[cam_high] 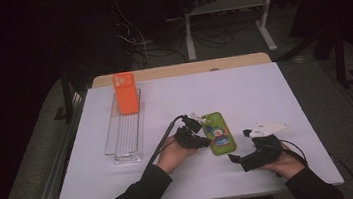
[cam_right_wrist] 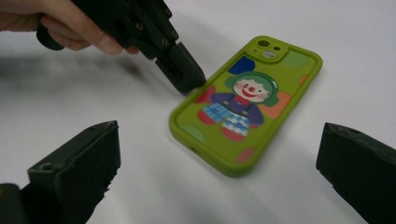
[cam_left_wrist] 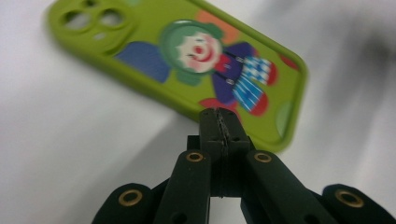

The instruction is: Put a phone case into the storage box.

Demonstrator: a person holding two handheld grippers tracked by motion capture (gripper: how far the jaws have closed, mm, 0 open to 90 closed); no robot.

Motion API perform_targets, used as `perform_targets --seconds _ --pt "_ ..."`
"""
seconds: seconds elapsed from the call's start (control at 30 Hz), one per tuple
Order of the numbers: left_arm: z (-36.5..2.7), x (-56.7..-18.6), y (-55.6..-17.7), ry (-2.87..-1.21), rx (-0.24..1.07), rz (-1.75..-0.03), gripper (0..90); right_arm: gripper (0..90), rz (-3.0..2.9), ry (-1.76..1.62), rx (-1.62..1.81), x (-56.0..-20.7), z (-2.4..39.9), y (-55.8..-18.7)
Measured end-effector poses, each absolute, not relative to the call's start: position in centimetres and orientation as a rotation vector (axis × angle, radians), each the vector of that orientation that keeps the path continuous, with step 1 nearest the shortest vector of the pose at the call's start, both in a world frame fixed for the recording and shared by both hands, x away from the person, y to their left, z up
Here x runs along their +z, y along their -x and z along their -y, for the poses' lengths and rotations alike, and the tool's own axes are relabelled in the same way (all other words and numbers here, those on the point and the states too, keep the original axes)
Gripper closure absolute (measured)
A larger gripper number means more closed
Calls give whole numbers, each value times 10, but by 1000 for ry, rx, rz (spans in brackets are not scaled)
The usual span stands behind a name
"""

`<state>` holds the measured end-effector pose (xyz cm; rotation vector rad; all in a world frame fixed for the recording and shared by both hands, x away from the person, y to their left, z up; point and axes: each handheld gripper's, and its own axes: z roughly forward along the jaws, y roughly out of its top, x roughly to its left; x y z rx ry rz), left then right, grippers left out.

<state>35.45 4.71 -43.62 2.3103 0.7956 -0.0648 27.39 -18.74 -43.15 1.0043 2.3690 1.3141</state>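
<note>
Left claw (cam_left_wrist: pixel 219 123) is shut tight, tip at the green case's (cam_left_wrist: pixel 187 65) long edge.
Right claw (cam_right_wrist: pixel 219 172) gapes wide with nothing in it, the case flat on the white table (cam_high: pixel 243 87) just past it. High view adds an orange case (cam_high: pixel 125 92) on a clear rack (cam_high: pixel 125 133), far off, dark room behind.

A lime-green phone case (cam_high: pixel 218 133) printed with a green-haired clown lies flat, back up, on the white tabletop (cam_high: pixel 244 92). It sits between the claws: the left claw's (cam_left_wrist: pixel 219 122) closed tips meet its long edge; the right claw (cam_right_wrist: pixel 219 186) stands nearby, apart.
</note>
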Motion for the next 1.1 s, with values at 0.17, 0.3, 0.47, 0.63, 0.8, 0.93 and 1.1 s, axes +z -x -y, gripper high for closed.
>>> perform_targets --seconds 0.17,0.3,0.47,0.63,0.8,0.93,1.1 --pt "-27 -436 -347 -2303 -84 -735 898 0 -2372 -1006 1310 -432 187 -274" --pt "-23 -437 -346 -2307 -70 -688 897 0 -2371 -1004 1314 -432 188 -274" --pt "-33 -426 -344 -2283 -23 -630 873 0 -2372 -999 1313 -432 188 -274" --pt "-56 -411 -341 -2279 66 -508 674 0 -2372 -1002 1311 -432 188 -274" --pt "-81 -411 -334 -2268 70 -516 458 0 -2376 -1009 1309 -432 188 -274" --pt "-104 -412 -331 -2238 94 -540 310 0 -2373 -1011 1309 -432 187 -274" --pt "-127 -409 -327 -2175 127 -561 173 0 -2369 -1009 1300 -433 188 -275"
